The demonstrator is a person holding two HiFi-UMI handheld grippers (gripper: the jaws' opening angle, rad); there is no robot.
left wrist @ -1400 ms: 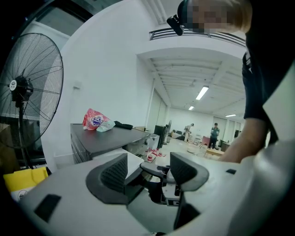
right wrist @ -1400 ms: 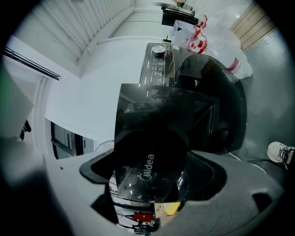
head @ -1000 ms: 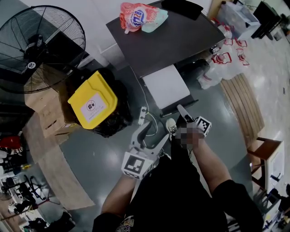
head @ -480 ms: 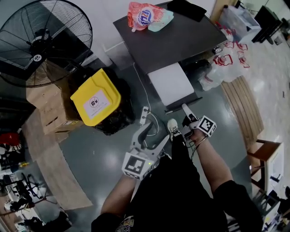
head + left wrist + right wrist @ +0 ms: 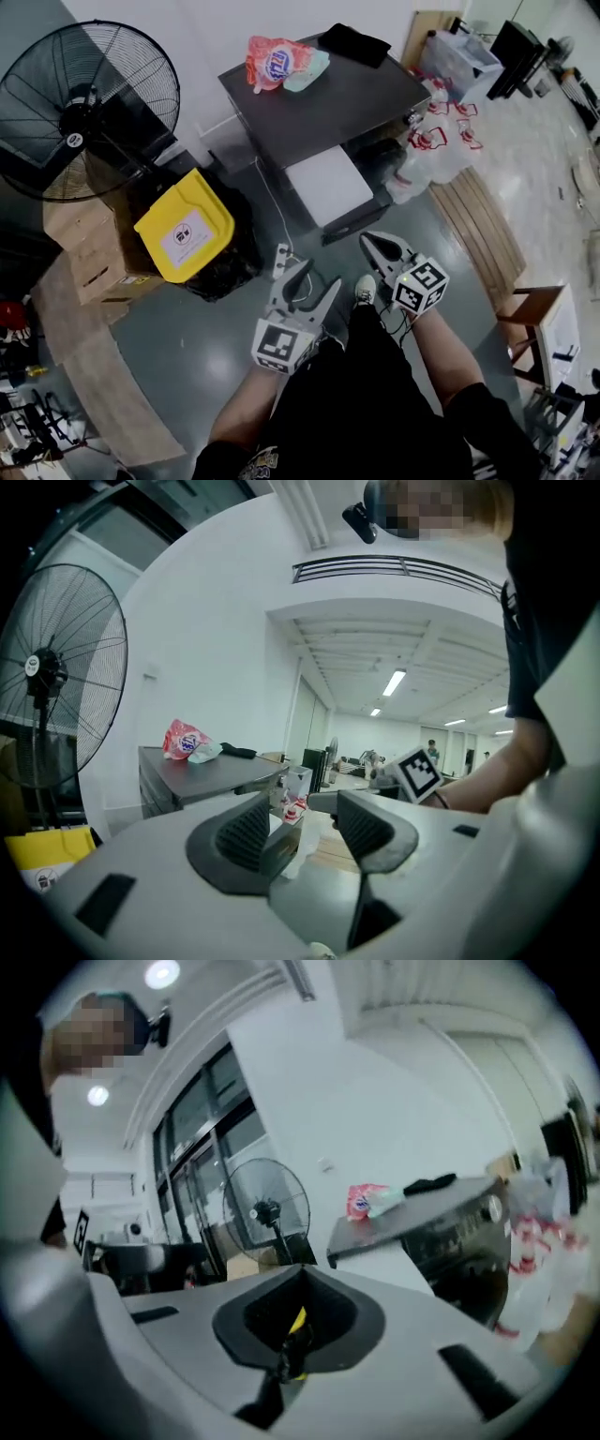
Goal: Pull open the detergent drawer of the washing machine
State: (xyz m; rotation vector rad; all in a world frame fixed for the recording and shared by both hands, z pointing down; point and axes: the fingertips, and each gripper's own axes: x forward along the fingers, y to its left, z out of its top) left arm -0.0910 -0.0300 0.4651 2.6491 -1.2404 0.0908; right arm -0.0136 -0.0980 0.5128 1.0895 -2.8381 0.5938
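The washing machine [image 5: 328, 98] stands straight ahead of both pairs of fingers, well apart from them, its dark grey top facing the head view. A white flat part [image 5: 328, 183] juts out of its front toward the fingers; whether this is the detergent drawer cannot be told from here. Neither gripper touches it.

The left gripper [image 5: 314, 281] is held low in front of the person. Its fingers stand fairly wide with nothing between them, and they have just been closing a little. In its own view the left gripper [image 5: 305, 822] points level toward the machine.

The right gripper [image 5: 375, 244] is nearer the white part. Its fingers are pressed together and hold nothing, as the right gripper view [image 5: 298, 1321] shows.

On the machine's top, at the far end from the fingers, lie a red-and-white pouch [image 5: 272, 61] and a black cloth [image 5: 354, 42]. Beyond the left fingers, on the floor, lies a white power strip [image 5: 281, 262]. Further to their left stand a bin with a yellow lid [image 5: 183, 225] and a large black fan [image 5: 84, 108].
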